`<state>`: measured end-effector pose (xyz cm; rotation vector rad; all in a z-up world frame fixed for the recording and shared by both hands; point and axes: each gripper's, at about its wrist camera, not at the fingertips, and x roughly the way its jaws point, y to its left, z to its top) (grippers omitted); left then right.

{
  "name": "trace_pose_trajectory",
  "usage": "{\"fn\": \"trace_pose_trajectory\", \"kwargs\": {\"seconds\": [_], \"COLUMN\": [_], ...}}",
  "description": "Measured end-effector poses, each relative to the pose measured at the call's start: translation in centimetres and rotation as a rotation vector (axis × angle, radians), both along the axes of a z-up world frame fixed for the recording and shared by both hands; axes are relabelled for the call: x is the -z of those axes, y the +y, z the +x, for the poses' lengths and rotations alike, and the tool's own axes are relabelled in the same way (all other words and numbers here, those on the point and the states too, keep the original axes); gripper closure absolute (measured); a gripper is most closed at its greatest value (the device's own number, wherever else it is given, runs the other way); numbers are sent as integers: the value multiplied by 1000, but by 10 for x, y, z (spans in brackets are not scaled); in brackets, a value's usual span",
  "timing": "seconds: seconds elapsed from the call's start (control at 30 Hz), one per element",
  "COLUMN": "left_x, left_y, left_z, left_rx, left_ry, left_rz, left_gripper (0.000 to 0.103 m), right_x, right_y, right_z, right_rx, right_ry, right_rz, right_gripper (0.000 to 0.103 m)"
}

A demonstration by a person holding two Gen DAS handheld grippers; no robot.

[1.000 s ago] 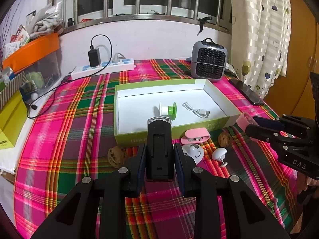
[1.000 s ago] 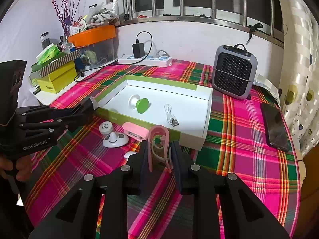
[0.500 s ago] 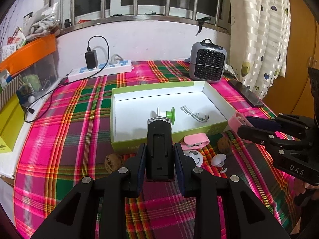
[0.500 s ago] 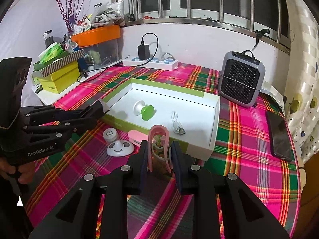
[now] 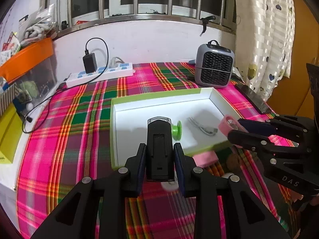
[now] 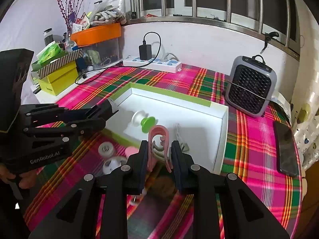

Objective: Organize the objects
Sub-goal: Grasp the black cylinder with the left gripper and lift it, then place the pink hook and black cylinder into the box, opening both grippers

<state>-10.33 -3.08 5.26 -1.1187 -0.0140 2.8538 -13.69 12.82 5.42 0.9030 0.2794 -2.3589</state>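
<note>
My left gripper [image 5: 159,151] is shut on a black clip-like device [image 5: 159,147] that stands upright between its pads, above the near wall of the green-edged white box [image 5: 151,103]. My right gripper [image 6: 159,153] is shut on a pink clip [image 6: 159,145], just in front of the box [image 6: 219,145]. The pink clip [image 5: 227,124] and right gripper [image 5: 241,129] show at the right of the left wrist view, the left gripper [image 6: 107,109] at the left of the right wrist view. Inside the box lie a white and green spool [image 6: 143,120] and a short white cable [image 5: 203,127].
In front of the box lie a pink case [image 5: 205,158], round white pieces [image 6: 106,149] and a walnut [image 5: 232,162]. A grey heater [image 6: 251,89], a power strip [image 5: 99,75], a phone [image 6: 286,149] and stacked boxes [image 6: 57,77] ring the plaid table.
Both grippers have moved forward toward the box, each keeping its hold. The left one's device now reaches over the box's near wall, and the loose items in front have slid lower in view.
</note>
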Motion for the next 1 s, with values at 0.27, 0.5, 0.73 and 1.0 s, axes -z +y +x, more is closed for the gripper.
{"fn": "trace_pose_trajectory", "kwargs": {"seconds": [0.27, 0.5, 0.73, 1.0], "left_x": [6, 19, 33, 40], "left_y": [-1, -10, -13, -6], "left_z": [-24, -49, -60, -65], "left_rx": [0, -29, -31, -4], "left_ry": [-16, -51, -89, -106], "left_rz": [-14, -4, 2, -9], "left_gripper": [78, 78, 78, 78], "right_x": [6, 19, 32, 45], "right_y": [-12, -21, -32, -37], "right_z": [-28, -50, -62, -66], "right_rx": [2, 6, -9, -7], "right_ry": [-22, -63, -95, -117], "right_rz": [14, 18, 21, 44], "right_gripper": [79, 79, 79, 78]}}
